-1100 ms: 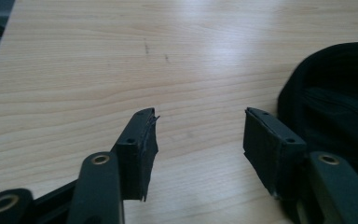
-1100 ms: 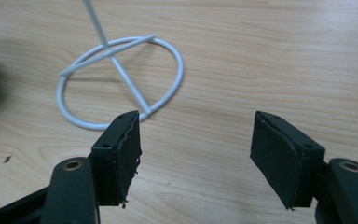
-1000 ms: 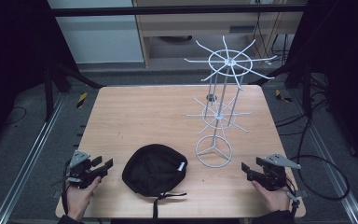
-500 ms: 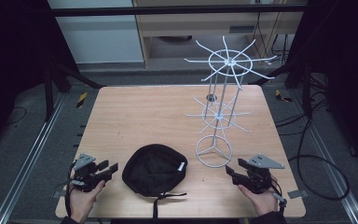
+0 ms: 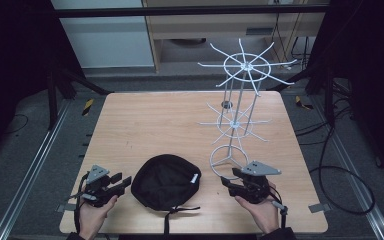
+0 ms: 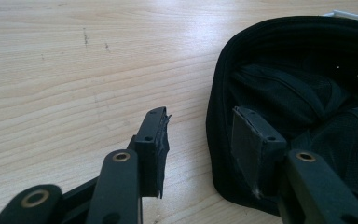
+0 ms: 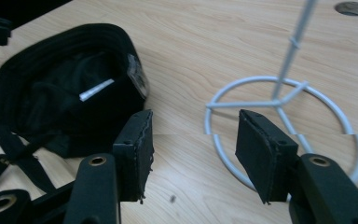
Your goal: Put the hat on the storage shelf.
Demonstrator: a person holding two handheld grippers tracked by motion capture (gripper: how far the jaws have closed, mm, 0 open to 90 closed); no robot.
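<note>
Right tongs (image 5: pixel 228 181) moved toward black hat (image 5: pixel 166 181), closing yet empty, beside white rack (image 5: pixel 234 125)

The left claw (image 6: pixel 198 144), jaws parted and just been closing, straddles the black cap's (image 6: pixel 303 93) rim over the wooden table (image 6: pixel 74 70)

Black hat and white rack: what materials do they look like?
Hat: soft black fabric, matte; it slumps, with stitched rings round the brim and a white sewn label inside. Rack: thin wire, probably white-coated metal; slim rods keep rigid shapes, with a slight sheen.
</note>
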